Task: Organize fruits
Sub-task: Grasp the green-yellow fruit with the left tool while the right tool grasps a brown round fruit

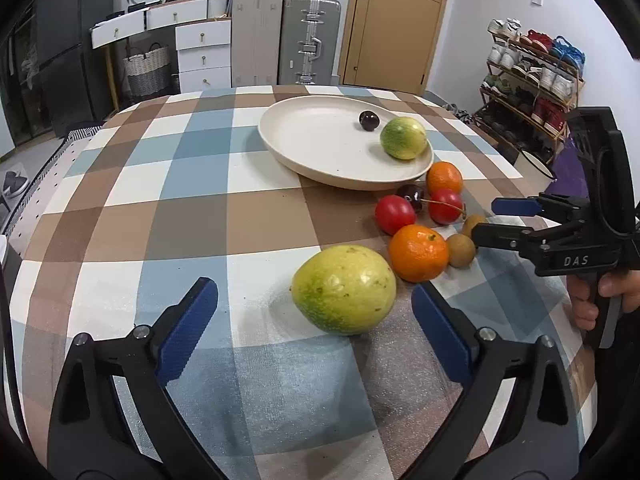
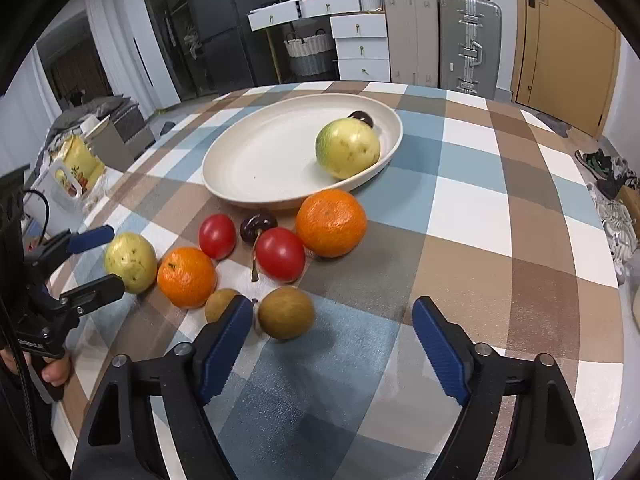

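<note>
A yellow-green guava (image 1: pixel 344 288) lies between the fingertips of my open left gripper (image 1: pixel 313 288), closer to the right pad and untouched. My right gripper (image 2: pixel 332 308) is open around a brown longan (image 2: pixel 285 312), which sits close to its left pad; a second longan (image 2: pixel 220 304) is half hidden behind that finger. The cream plate (image 2: pixel 224 188) holds another guava (image 2: pixel 347 147) and a dark cherry (image 2: pixel 362 117). Two oranges (image 2: pixel 186 276) (image 2: pixel 331 222), two red tomatoes (image 2: pixel 217 236) (image 2: pixel 280 254) and a stemmed cherry (image 2: pixel 258 226) are clustered in front of the plate.
The checked tablecloth (image 1: pixel 192 208) covers the round table. A shoe rack (image 1: pixel 532 76) stands beyond its right edge, suitcases (image 1: pixel 310 40) and white drawers (image 1: pixel 204 56) behind it. A yellow bag (image 2: pixel 76 168) sits off the table's left side.
</note>
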The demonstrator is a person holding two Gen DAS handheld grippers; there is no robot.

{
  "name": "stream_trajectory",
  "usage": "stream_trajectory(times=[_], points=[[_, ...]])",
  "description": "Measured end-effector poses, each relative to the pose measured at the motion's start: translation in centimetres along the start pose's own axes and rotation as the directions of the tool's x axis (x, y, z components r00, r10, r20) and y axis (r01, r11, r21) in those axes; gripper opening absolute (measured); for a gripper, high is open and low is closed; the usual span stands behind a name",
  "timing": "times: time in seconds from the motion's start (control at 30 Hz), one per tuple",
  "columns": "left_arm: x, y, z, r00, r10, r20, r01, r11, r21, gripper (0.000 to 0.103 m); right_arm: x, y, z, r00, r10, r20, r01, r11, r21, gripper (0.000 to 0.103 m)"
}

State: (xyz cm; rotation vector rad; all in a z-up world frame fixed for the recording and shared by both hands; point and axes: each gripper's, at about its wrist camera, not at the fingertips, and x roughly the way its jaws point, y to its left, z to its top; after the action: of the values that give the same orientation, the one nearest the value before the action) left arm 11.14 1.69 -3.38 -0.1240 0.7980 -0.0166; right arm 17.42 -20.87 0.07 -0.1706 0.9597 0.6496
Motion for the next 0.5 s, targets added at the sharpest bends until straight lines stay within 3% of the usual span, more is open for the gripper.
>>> stream_trajectory(times=[0.23,0.37,0.5], points=[[0.44,-0.20,0.01,1.000,-0.015,-0.022,0.015,1.000,0.008,0.075,0.35,0.63,-0.20,1.000,0.000,-0.015,0.000,1.000,-0.029,0.078],[0.48,-0.30,0.02,0.999,-0.034,-0.022,0.035,0.999,0.015,0.069,0.31,0.73,-0.21,1.000,0.003,-0.014,-0.003,1.000,-0.030,0.075],[0.45,-0.63,-0.06,0.996,-0.084,-0.025,0.085,0.996,0.026,0.053,0.32,0.75,-0.19,1.000,-0.003,-0.010,0.002,0.999,-0.034,0.068]])
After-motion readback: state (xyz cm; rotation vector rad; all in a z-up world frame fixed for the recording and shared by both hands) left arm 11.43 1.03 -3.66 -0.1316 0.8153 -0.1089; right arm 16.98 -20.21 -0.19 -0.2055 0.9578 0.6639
